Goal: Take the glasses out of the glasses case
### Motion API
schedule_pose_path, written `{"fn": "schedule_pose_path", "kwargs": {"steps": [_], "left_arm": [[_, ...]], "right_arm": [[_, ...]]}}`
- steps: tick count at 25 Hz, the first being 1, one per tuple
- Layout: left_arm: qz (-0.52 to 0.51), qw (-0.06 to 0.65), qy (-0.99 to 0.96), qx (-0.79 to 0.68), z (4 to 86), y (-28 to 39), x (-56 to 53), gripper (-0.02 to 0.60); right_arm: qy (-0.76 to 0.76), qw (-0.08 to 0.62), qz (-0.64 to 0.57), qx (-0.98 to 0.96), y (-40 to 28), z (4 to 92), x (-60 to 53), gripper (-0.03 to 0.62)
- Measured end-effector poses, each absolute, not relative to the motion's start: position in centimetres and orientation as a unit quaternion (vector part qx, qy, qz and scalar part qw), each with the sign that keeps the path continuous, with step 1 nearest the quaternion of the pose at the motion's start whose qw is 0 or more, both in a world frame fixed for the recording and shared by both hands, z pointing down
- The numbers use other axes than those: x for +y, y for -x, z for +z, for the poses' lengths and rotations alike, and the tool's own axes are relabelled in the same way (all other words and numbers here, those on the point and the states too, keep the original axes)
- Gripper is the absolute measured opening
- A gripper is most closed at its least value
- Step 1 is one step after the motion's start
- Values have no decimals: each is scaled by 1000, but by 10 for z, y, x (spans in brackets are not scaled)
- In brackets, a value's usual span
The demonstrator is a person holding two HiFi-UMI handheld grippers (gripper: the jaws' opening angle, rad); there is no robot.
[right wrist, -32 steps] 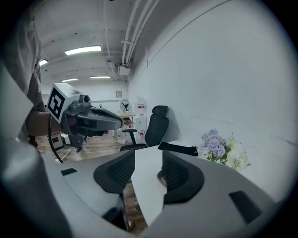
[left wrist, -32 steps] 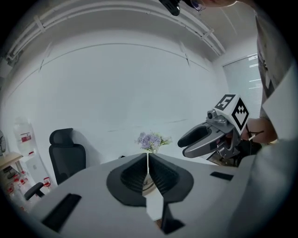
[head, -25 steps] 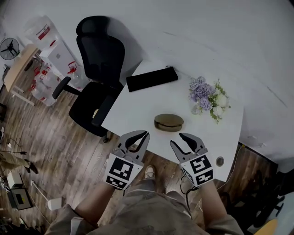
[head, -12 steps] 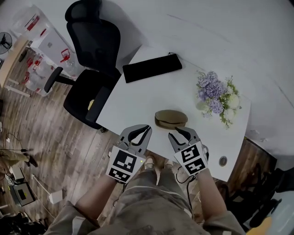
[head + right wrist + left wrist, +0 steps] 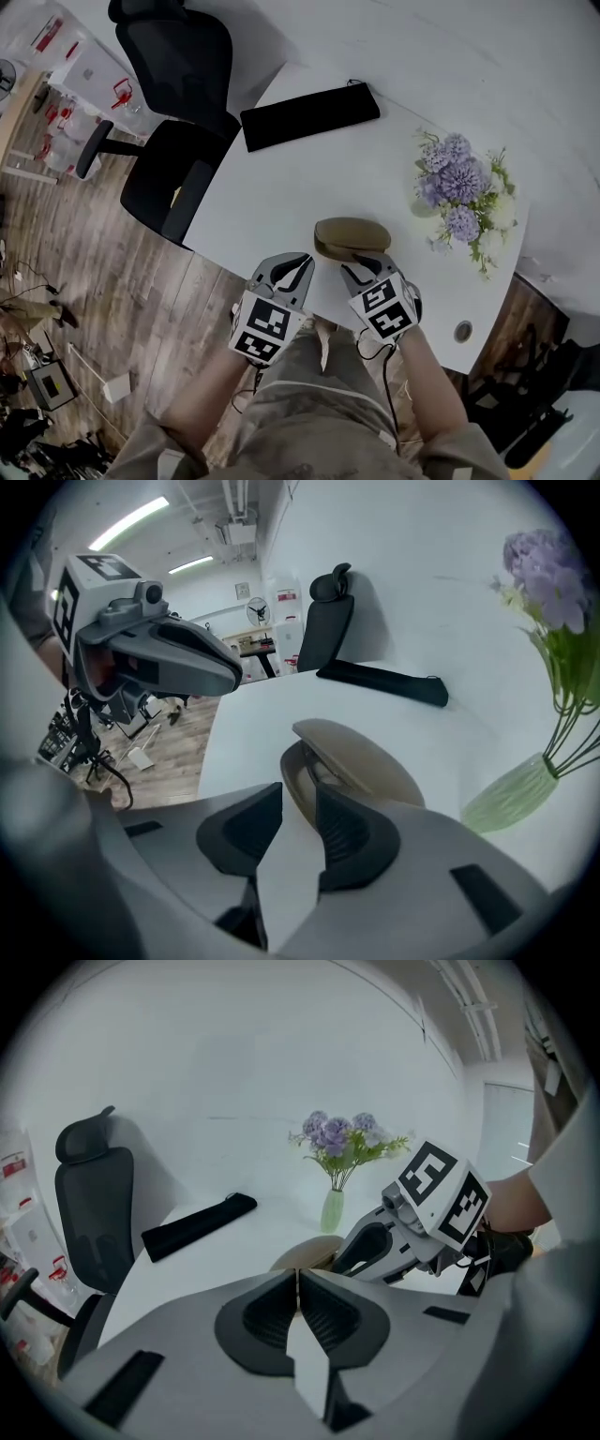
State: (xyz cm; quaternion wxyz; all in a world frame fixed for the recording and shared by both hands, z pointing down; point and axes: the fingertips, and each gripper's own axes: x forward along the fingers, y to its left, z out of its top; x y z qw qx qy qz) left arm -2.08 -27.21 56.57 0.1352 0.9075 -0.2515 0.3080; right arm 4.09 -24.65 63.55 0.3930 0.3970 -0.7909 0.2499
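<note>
Bystander items on white table [image 5: 281, 202].
Black pouch [image 5: 309, 114] at far edge, flowers [image 5: 459, 183] right, black chair [image 5: 169, 178] beside.

Left gripper [image 5: 300, 262] near left, tilted down, jaws together. Right gripper [image 5: 366, 264] just beside, jaws apart, closing, nothing between.

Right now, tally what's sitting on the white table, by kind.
glasses case: 1
black pouch: 1
flower vase: 1
Total: 3
</note>
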Motion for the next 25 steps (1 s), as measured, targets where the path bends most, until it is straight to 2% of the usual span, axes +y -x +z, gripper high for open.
{"fn": "schedule_pose_path", "kwargs": {"steps": [10, 18, 25], "left_arm": [[356, 163, -888, -241, 635, 8, -285, 23], [378, 172, -882, -222, 663, 1, -285, 25], [373, 179, -883, -222, 666, 0, -284, 25]], "right_arm": [[-410, 434, 212, -774, -54, 666, -269, 123], [-363, 463, 199, -784, -53, 680, -274, 100], [-299, 539, 136, -775, -51, 690, -274, 63]]}}
